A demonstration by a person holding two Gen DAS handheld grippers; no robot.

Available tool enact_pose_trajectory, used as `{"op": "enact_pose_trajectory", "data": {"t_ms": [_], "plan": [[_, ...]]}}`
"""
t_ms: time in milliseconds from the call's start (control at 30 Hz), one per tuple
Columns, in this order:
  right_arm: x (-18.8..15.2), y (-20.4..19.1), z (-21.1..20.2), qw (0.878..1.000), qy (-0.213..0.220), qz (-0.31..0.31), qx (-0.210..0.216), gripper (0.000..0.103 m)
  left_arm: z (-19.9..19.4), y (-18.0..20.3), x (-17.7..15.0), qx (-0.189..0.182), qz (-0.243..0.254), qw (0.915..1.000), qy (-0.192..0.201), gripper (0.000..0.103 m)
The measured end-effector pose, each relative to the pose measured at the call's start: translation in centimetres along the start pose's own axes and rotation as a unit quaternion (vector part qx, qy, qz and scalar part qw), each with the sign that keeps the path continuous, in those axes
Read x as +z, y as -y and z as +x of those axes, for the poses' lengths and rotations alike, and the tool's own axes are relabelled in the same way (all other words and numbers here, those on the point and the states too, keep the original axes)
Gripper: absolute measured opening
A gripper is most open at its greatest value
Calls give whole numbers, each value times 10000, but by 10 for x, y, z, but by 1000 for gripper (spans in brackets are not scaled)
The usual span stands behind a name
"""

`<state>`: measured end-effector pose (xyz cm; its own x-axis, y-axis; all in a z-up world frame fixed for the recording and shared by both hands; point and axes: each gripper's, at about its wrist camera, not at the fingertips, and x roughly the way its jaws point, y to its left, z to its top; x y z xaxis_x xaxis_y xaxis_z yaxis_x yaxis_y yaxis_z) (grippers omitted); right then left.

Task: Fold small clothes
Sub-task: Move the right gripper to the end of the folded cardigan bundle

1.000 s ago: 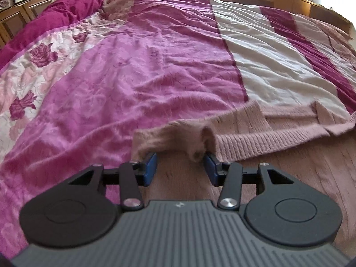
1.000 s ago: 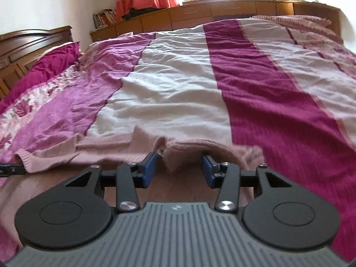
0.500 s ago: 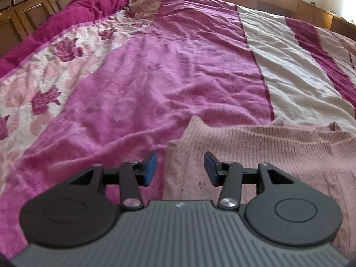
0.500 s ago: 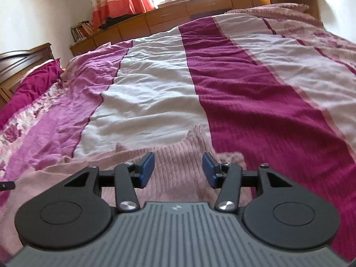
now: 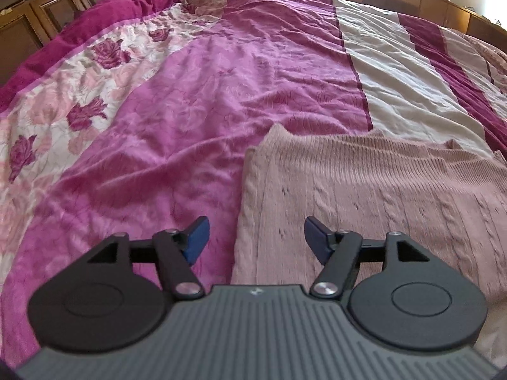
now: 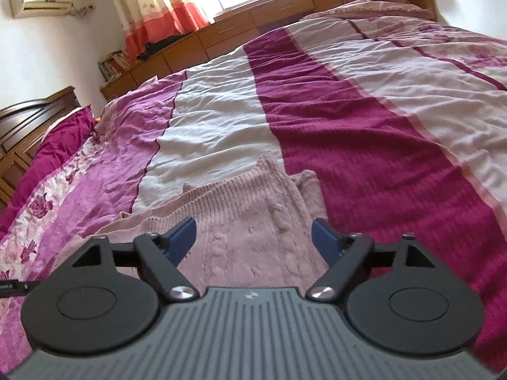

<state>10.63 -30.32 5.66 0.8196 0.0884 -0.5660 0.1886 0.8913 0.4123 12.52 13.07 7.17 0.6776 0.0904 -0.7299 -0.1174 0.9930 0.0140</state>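
Note:
A pale pink knitted sweater point(image 5: 364, 183) lies folded flat on the bedspread, its far edge doubled over. My left gripper point(image 5: 256, 239) hovers over the sweater's left edge; its jaws are opening and hold nothing. In the right wrist view the same sweater point(image 6: 250, 218) spreads below my right gripper point(image 6: 255, 239), near the sweater's right edge. Its jaws are opening too, wide apart, with only the flat knit seen beneath them. The blue pads point(image 6: 182, 237) touch no cloth.
The bedspread point(image 5: 221, 95) has magenta, white and dark red stripes, with a floral band at the left. A dark wooden headboard point(image 5: 28, 22) rises at the left. Wooden cabinets point(image 6: 253, 22) and a curtained window line the far side, with an air conditioner point(image 6: 41, 0) on the wall.
Both grippers let go of the sweater's folded edge, drew back toward me and widened. The sweater now lies flat, with its far edge folded over.

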Motion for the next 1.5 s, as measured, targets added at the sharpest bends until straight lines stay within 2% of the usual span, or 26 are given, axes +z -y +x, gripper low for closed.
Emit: {"op": "enact_pose_trajectory", "data": {"t_ms": [133,267,567,700,867,1100,1500], "plan": [[-12,15,-13,9995,-8,298,-57,92,-14,0,-14,7,-112,9999,-30,73],[-22,31,-21,9976,-123,685,-12,92,-25,2,-30,8,-231,9997,-121,73],[-35,41,-26,9947,-331,971,104,93,-38,12,-58,-50,-307,9990,-323,73],[-42,45,-22,9921,-455,1148,199,93,-40,17,-61,-75,-249,9990,-362,73],[-49,43,-17,9865,-632,1412,537,95,-43,21,-63,-101,-286,9989,-353,73],[-53,45,-15,9832,-578,1586,695,97,-44,26,-70,-98,-261,9985,-477,73],[-40,51,7,9805,-687,1621,879,97,-38,37,-73,-156,-122,9974,-691,73]]}}
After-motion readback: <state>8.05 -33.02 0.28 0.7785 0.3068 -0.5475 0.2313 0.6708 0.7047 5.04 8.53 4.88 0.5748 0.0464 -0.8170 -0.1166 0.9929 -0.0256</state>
